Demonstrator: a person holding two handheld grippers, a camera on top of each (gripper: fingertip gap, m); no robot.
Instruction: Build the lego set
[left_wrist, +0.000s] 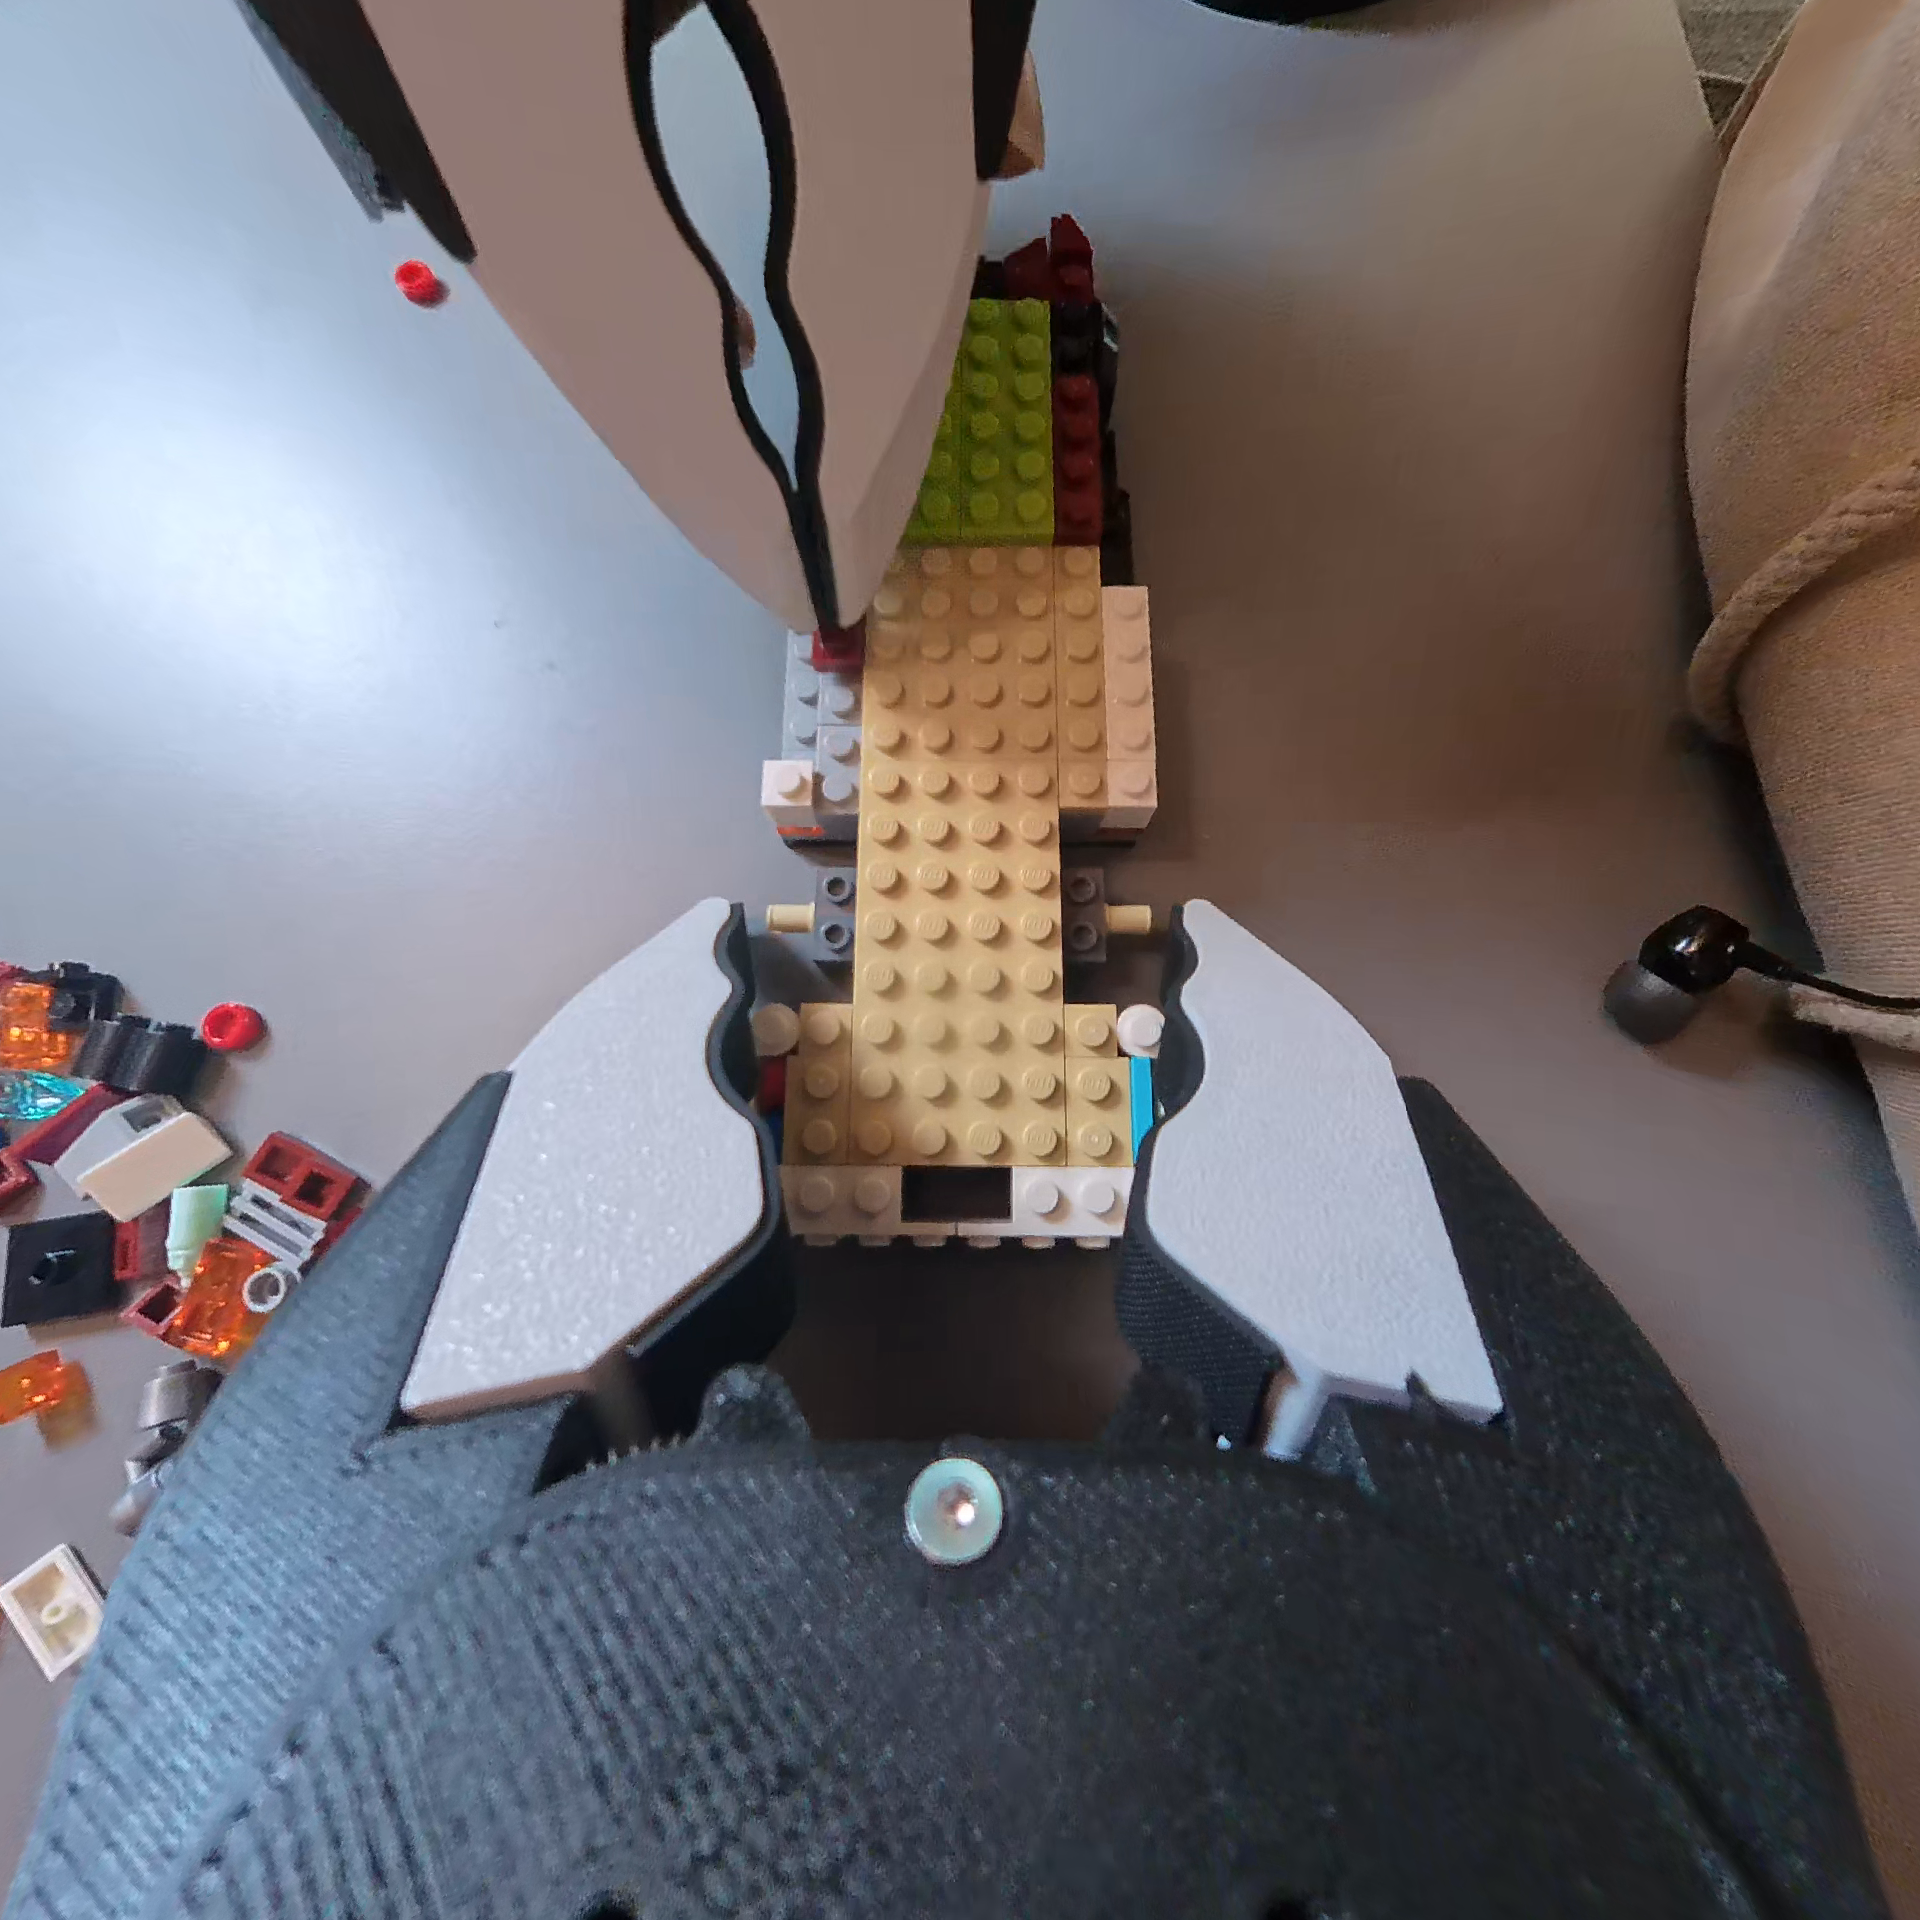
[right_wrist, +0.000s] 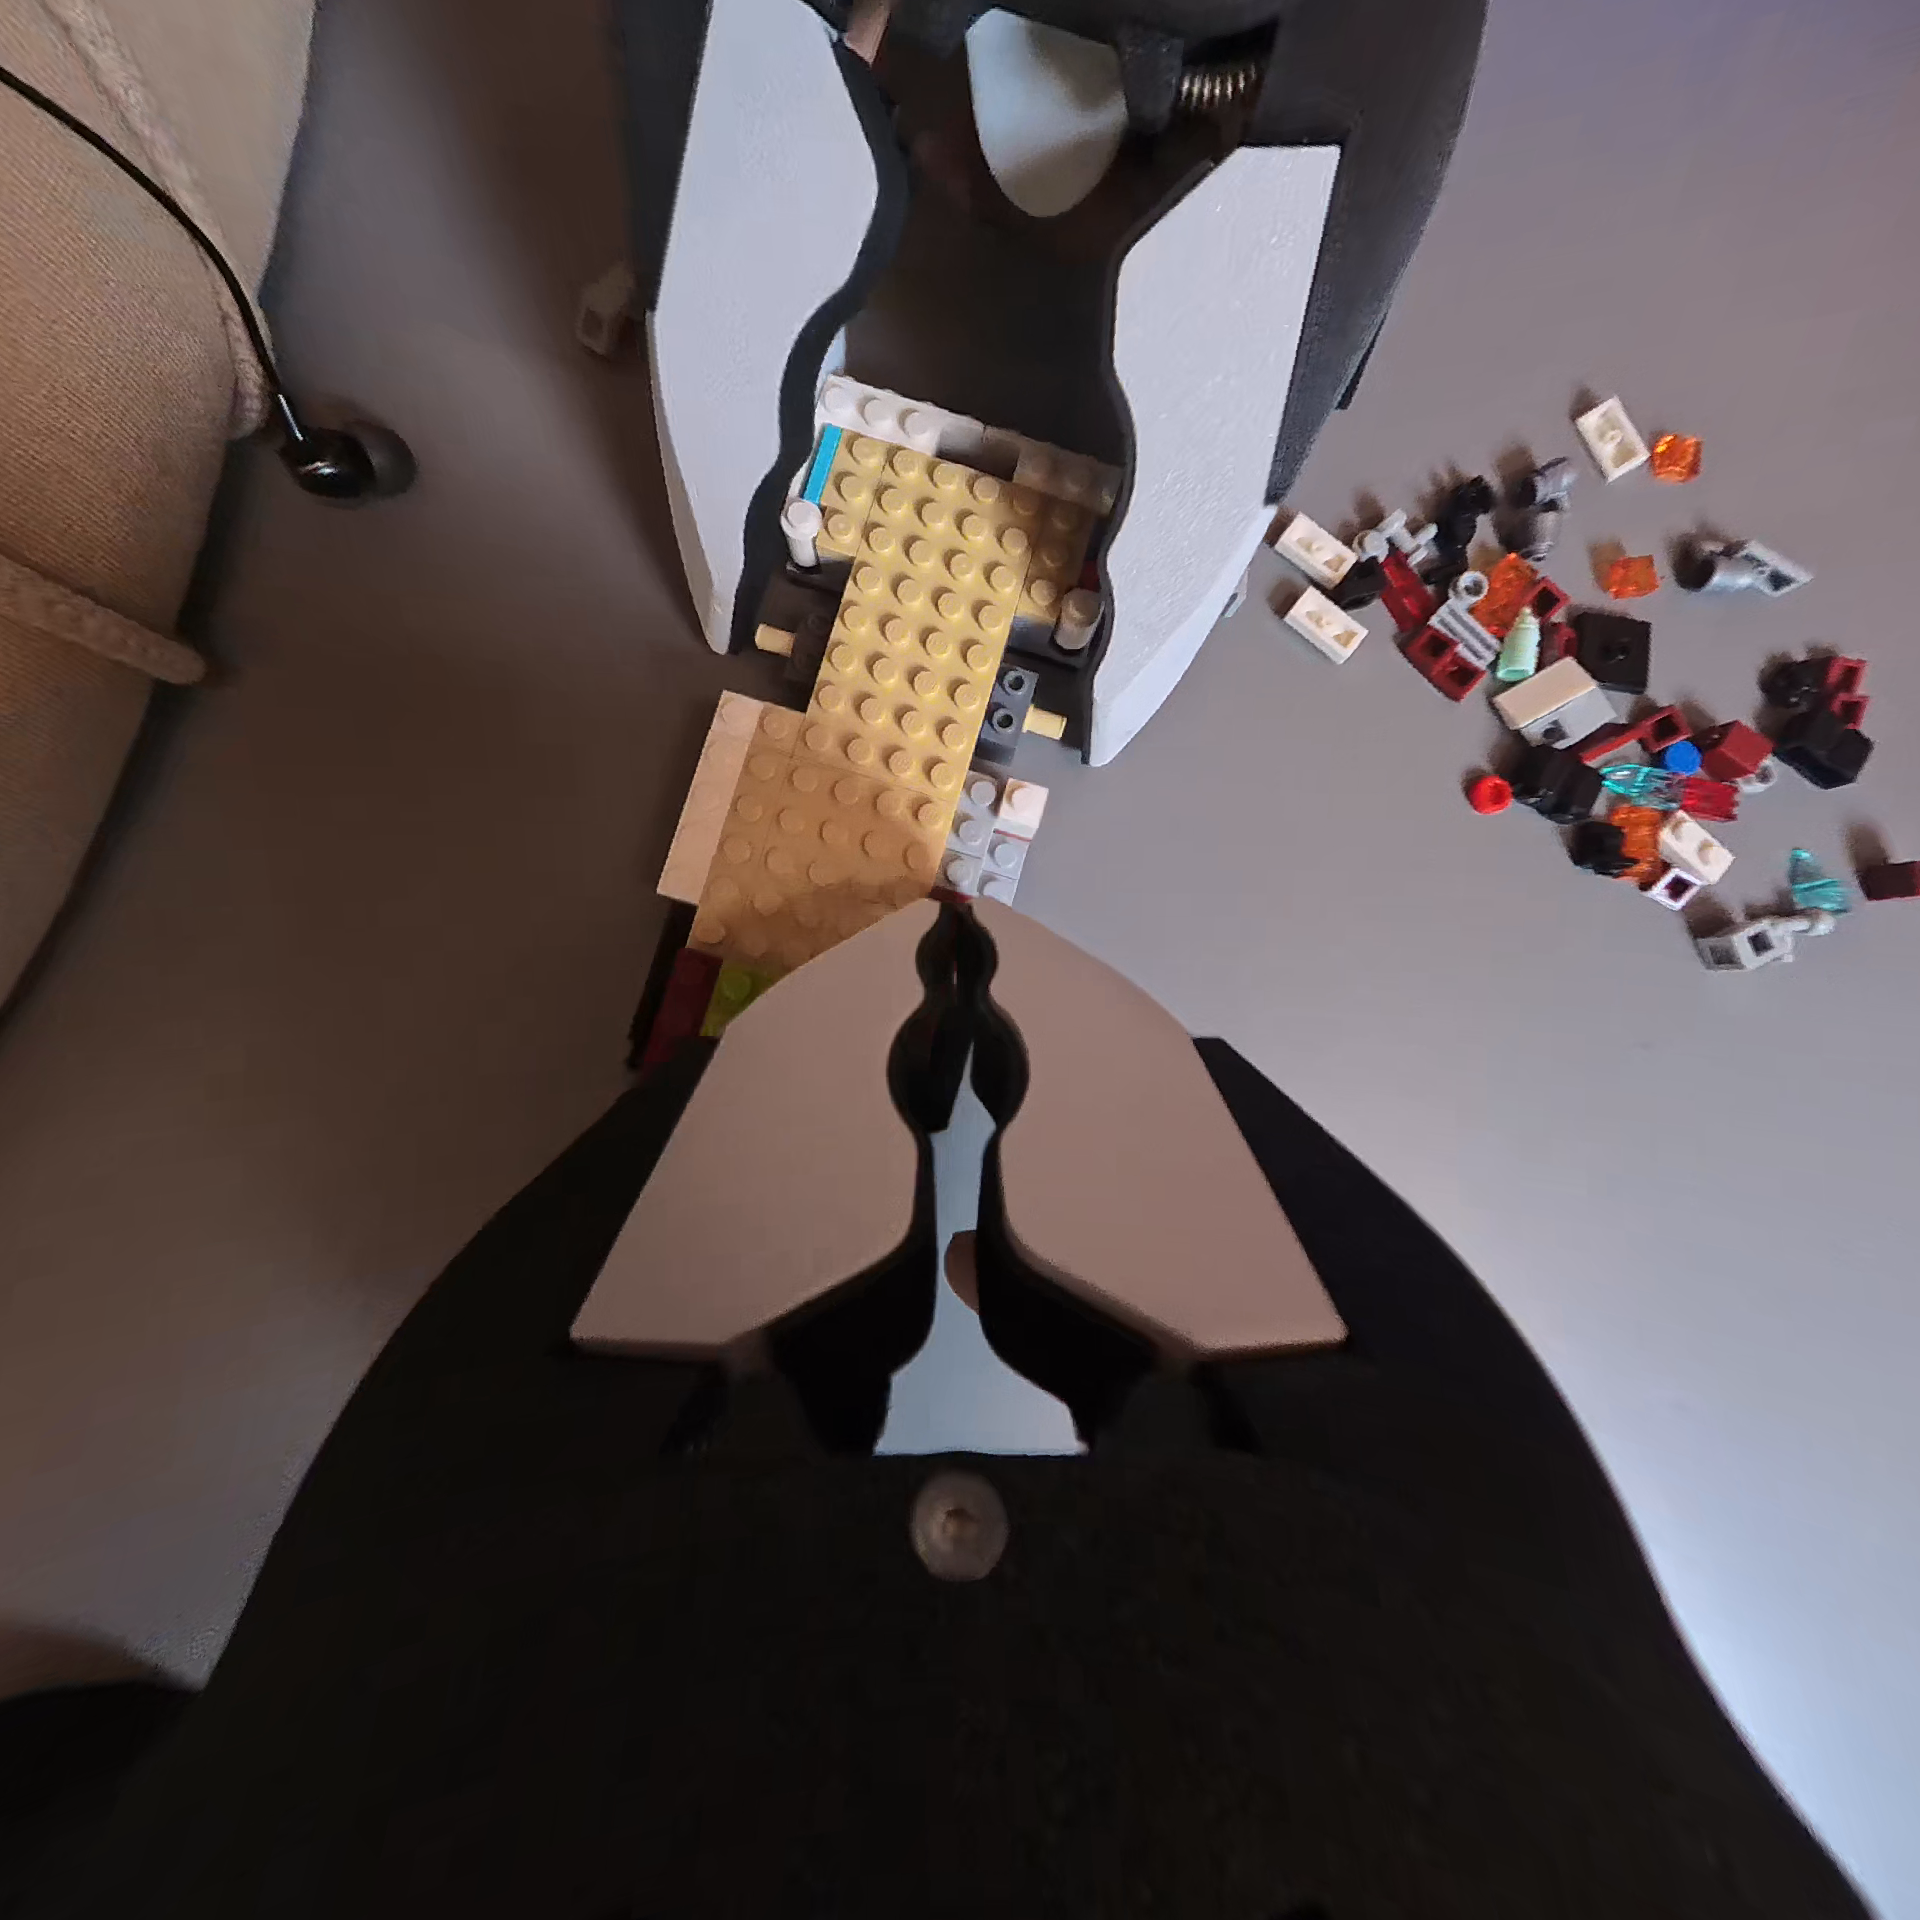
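Note:
A long brick model (left_wrist: 966, 831) with a tan studded top, a lime green plate (left_wrist: 987, 416) and dark red parts at its far end lies on the grey table (left_wrist: 364, 623). My left gripper (left_wrist: 956, 914) stands wide around the model's near end, both pads against its sides. It also shows in the right wrist view (right_wrist: 914, 691), clamped on the model (right_wrist: 904, 665). My right gripper (right_wrist: 951, 906) is shut. Its tips (left_wrist: 831, 621) rest on a small dark red piece (left_wrist: 836, 649) that sits on the grey bricks at the model's left edge.
A pile of loose small pieces (left_wrist: 156, 1174), red, black, white and orange, lies left of my left gripper and shows in the right wrist view (right_wrist: 1621, 686). A single red stud (left_wrist: 419, 281) lies farther off. A black earbud (left_wrist: 1673, 977) and a beige cushion (left_wrist: 1818, 520) border the right. Tip to tip, the grippers are about 5 centimeters apart. The lime green plate (left_wrist: 987, 416) sits 5 centimeters or so from the ends of my right fingers.

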